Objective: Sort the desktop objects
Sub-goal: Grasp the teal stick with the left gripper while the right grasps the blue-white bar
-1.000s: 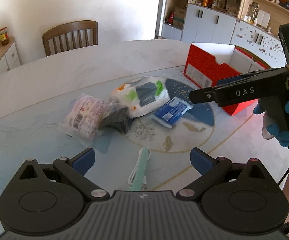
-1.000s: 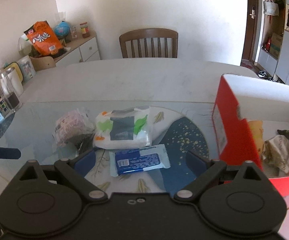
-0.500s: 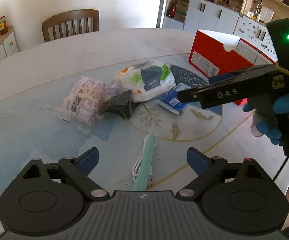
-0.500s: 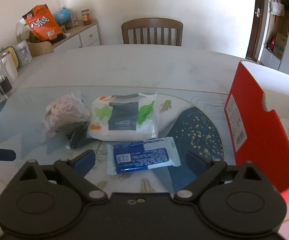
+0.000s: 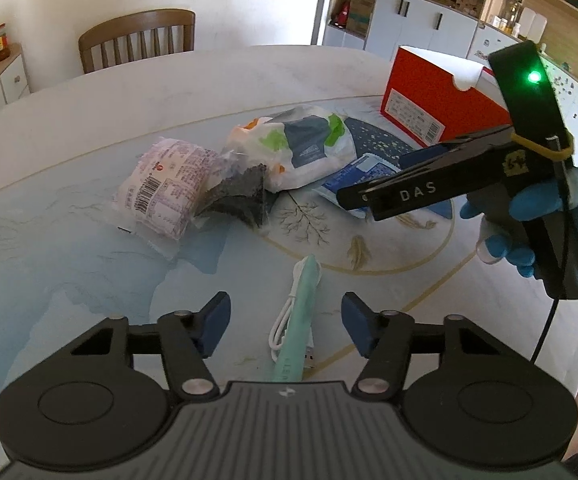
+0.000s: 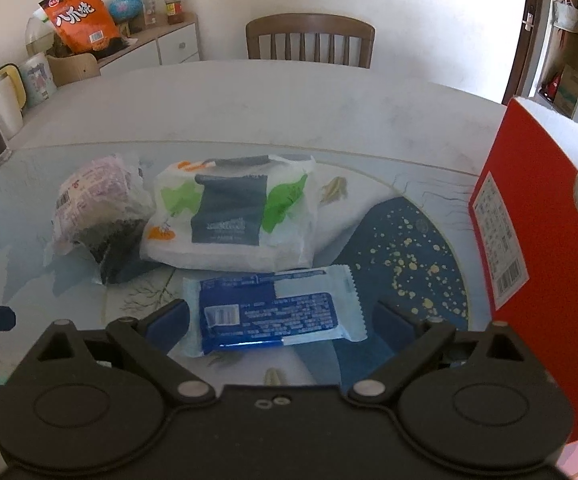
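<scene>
Mint-green and slim, the pen-like stick (image 5: 297, 312) with a white cable (image 5: 285, 320) coiled beside it lies on the tabletop (image 5: 69, 272) between the blue pads of the left gripper (image 5: 285, 322), near the front edge. A second ago those jaws stood much wider; they are closing now, halfway in, and the pads do not yet touch the stick, so a pickup looks imminent. Farther off lie a pink packet (image 5: 161, 188), a white and green wipes pack (image 5: 297, 144) and a red box (image 5: 429, 108), with the right gripper (image 5: 349, 200) coming in from the right in a blue-gloved hand (image 5: 529, 220)

From the right wrist, the blue wafer packet (image 6: 273, 312) now fills the gap between the right gripper (image 6: 281, 320) pads, larger than half a second back: this gripper has dropped towards it. Its jaws stand wide open, holding nothing. The packet is flat, glossy, crimped at both ends, lying just near of the wipes pack (image 6: 233, 216), with the red box (image 6: 545, 240) to its right, likely its destination
</scene>
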Demonstrator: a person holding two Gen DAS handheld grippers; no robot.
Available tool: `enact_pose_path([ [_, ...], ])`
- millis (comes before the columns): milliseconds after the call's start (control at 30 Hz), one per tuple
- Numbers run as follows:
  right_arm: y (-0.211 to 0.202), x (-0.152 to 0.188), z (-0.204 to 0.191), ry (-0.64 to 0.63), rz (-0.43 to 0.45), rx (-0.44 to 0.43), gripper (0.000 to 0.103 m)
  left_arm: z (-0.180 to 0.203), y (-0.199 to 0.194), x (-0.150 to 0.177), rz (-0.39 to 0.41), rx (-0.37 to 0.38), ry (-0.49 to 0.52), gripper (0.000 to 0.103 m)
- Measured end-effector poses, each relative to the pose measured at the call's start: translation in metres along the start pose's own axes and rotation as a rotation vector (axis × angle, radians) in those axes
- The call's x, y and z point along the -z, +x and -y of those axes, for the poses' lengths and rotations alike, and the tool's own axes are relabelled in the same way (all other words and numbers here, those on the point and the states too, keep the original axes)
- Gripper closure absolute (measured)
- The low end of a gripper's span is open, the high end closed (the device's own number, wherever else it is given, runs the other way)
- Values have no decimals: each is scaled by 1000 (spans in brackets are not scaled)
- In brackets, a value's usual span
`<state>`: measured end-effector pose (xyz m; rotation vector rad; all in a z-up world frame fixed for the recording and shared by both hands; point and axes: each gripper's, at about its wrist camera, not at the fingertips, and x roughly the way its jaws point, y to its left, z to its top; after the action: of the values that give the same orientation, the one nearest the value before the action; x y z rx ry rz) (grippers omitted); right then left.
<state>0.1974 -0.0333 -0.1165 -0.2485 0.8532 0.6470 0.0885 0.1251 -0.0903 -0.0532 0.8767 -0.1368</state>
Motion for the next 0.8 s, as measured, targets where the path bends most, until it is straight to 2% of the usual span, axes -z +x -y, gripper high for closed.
enact_pose_path([
  [67,2,0,1,1,-5,-5,4,2,2,0,-5,2,8,53],
  [300,7,0,0,-6,-13,-11,4,7,3,3,-10,0,35,63],
  [367,8,0,0,-5,-11,-15,4,7,2,3,-9,-4,38,69],
  [533,10,-1,-1,-8,-6,-16,6,6,3,5,-9,-5,40,71],
  [800,9,-1,-2,-8,-3,-16,12,5,5,8,-16,4,34,81],
])
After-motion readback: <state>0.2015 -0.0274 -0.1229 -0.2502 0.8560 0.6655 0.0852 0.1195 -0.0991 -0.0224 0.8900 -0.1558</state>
